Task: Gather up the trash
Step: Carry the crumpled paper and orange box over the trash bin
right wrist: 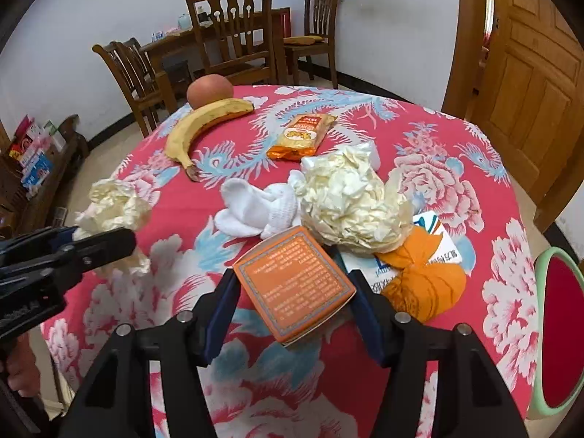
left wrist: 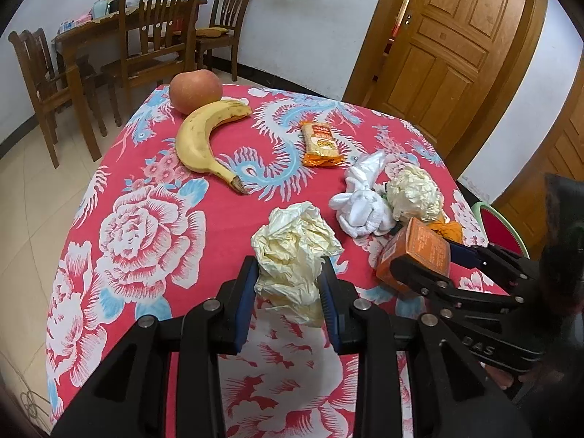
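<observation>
The left hand-held gripper (left wrist: 288, 284) pinches a crumpled cream paper ball (left wrist: 295, 252) between its blue pads, so this piece of trash is already secured and sits a little above the flowered worktop (left wrist: 146, 219). The right hand-held gripper (right wrist: 292, 295) has its jaws on both sides of an orange box (right wrist: 294, 281). The pads are at the box edges, but I cannot tell if they press on it; the box lies tilted, one corner toward 6 o'clock.

At 12 o'clock from the box lies a second cream paper ball (right wrist: 350, 204), with white socks (right wrist: 255, 208) at 10 o'clock and an orange cloth (right wrist: 423, 288) at 3 o'clock. I judge that these are gathered close so each hand reaches one piece.

The banana (left wrist: 200, 138), apple (left wrist: 195, 91) and snack packet (left wrist: 321, 142) stay apart at the far side, probably because they are not trash.
</observation>
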`<state>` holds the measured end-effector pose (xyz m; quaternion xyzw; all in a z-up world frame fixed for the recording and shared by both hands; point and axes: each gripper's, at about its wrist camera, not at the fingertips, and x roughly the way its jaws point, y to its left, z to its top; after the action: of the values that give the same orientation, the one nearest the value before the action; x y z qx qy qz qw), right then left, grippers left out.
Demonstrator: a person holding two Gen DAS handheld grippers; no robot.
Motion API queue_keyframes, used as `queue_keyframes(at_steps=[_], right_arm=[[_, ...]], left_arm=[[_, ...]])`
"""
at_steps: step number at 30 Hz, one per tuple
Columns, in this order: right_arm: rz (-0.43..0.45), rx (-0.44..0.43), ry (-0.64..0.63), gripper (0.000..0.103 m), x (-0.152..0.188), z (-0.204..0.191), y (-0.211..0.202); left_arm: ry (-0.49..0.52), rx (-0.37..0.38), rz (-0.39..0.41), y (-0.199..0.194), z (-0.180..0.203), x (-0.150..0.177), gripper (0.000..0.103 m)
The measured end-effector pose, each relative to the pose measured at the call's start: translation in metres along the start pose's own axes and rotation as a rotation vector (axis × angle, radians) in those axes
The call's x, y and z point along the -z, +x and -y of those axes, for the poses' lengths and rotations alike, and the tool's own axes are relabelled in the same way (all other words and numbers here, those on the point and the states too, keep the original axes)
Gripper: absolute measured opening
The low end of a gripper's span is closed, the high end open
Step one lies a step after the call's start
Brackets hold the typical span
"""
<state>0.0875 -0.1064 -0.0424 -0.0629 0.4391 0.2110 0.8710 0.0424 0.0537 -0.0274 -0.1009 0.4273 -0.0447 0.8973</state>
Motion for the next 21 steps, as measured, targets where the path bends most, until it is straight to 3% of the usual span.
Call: queue_keyframes(at_steps=[10, 21], right_arm=[[0.048, -0.048, 0.091, 0.063, 0.008, 0.013, -0.046], [0.123, 0.070, 0.240, 0.063, 0.016, 0.066, -0.098]], left_arm=[[0.050, 0.040, 0.018, -0.006, 0.023, -0.008, 0.033], [0.127, 0.141, 0.026, -0.009, 0.075, -0.026, 0.033]])
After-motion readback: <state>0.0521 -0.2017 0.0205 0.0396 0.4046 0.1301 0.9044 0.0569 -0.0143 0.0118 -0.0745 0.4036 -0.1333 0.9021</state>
